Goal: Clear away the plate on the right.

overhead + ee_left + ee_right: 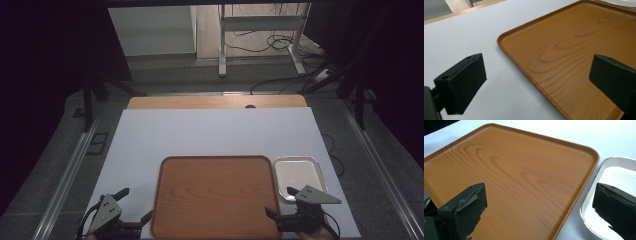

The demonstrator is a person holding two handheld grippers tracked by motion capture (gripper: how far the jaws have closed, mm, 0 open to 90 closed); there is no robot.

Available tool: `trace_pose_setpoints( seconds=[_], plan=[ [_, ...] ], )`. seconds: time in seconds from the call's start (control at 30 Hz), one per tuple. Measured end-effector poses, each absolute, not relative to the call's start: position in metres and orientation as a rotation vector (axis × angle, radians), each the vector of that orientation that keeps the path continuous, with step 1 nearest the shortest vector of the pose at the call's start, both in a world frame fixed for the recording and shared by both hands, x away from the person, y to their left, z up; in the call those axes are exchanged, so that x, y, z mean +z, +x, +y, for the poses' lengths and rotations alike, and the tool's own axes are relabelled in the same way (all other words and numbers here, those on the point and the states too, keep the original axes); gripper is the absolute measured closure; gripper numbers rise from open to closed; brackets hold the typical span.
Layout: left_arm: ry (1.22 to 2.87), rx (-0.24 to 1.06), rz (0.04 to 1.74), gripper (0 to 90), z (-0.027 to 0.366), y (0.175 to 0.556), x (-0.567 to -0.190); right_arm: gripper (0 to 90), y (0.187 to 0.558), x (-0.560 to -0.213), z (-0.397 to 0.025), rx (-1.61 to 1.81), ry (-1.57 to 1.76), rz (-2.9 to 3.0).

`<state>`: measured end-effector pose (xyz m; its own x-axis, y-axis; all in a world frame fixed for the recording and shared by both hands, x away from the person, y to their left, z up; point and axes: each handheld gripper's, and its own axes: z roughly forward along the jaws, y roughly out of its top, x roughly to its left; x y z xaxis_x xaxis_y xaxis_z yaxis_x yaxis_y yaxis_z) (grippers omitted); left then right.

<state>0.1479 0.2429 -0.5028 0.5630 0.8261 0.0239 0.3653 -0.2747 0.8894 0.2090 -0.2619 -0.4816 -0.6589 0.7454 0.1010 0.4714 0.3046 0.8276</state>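
A wooden tray [215,197] lies bare on the white table top [210,135], and a small metal tray [299,172] sits just beside the wooden tray's right edge, also bare. The left gripper [131,207] hangs at the wooden tray's near left corner, its jaws wide apart around nothing. The right gripper [282,200] hangs at the near right corner, jaws likewise spread and holding nothing. No purpose is stated; this looks like a resting start, so any next move would first need an object to handle.

Big tray [215,197]: wood-grain finish, smooth, slight sheen (possibly laminate). Small tray [300,172]: shiny metal. Surface [200,135]: matt white, smooth. Gripper pads [461,82]: matt black.
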Motion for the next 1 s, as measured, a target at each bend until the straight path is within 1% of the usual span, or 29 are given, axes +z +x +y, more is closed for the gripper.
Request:
trace_pose_setpoints(
  seconds=[0.57,1.0],
  plan=[
    [1.876,0.611,0.967,0.8,0.2430,0.1488,-0.5027,0.0,0.2102,-0.4830,-0.2546,1.210,1.062,2.341],
    [1.877,0.611,0.968,0.8,0.2430,0.1489,-0.5026,0.0,0.2111,-0.4827,-0.2553,1.221,1.056,2.344]
  ],
)
